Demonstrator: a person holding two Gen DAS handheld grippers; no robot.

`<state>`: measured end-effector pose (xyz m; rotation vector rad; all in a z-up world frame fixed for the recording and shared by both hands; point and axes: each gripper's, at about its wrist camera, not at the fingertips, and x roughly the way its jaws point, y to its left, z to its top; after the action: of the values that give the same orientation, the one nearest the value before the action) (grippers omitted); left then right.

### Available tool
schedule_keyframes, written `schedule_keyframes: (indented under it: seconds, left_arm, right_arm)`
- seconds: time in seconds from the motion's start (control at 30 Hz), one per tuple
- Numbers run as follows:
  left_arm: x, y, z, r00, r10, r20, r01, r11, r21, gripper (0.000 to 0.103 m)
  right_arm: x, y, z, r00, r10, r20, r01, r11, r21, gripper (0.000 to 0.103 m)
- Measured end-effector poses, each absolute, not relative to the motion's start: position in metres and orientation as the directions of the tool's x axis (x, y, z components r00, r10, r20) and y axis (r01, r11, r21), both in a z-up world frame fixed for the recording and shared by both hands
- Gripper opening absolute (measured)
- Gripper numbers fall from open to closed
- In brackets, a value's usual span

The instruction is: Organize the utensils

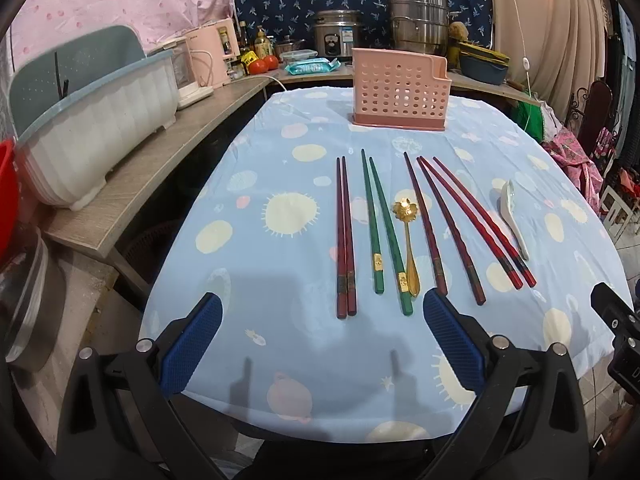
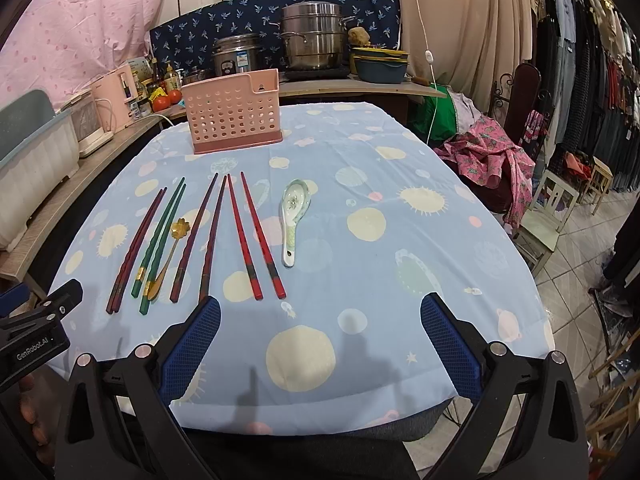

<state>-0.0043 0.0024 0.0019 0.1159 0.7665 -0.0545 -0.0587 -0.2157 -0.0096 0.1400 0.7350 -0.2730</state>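
On the blue tablecloth [image 1: 280, 360] lie several pairs of chopsticks in a row: a dark red pair [image 1: 345, 240] at the left, a green pair [image 1: 384, 232], a maroon pair [image 1: 440, 224] and a bright red pair [image 1: 480, 220]. A gold spoon [image 1: 409, 240] lies among them, and a white ceramic spoon [image 2: 294, 216] sits at the right. A pink perforated utensil holder [image 1: 400, 88] stands at the far end. My left gripper [image 1: 320, 312] hovers open near the table's front edge, nothing between its fingers. My right gripper [image 2: 320, 316] is open too, empty, to the right of the chopsticks.
A grey wooden counter [image 1: 168, 152] runs along the left with a white-and-blue dish rack [image 1: 92, 120] and a pink appliance [image 1: 208, 56]. Steel pots [image 1: 416, 20] and bottles stand behind. Clothes and a chair [image 2: 544, 216] crowd the right side.
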Motion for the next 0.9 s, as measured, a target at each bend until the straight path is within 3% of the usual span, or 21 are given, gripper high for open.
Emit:
schedule_keyframes:
  seconds: [0.9]
  left_arm:
    - [-0.0071, 0.0014, 0.004, 0.721, -0.016, -0.692, 0.1, 0.992, 0.081, 0.096]
  right_arm:
    - [-0.0598, -0.2166, -0.009, 0.711, -0.194, -0.676, 0.293, 0.956, 0.033, 0.096]
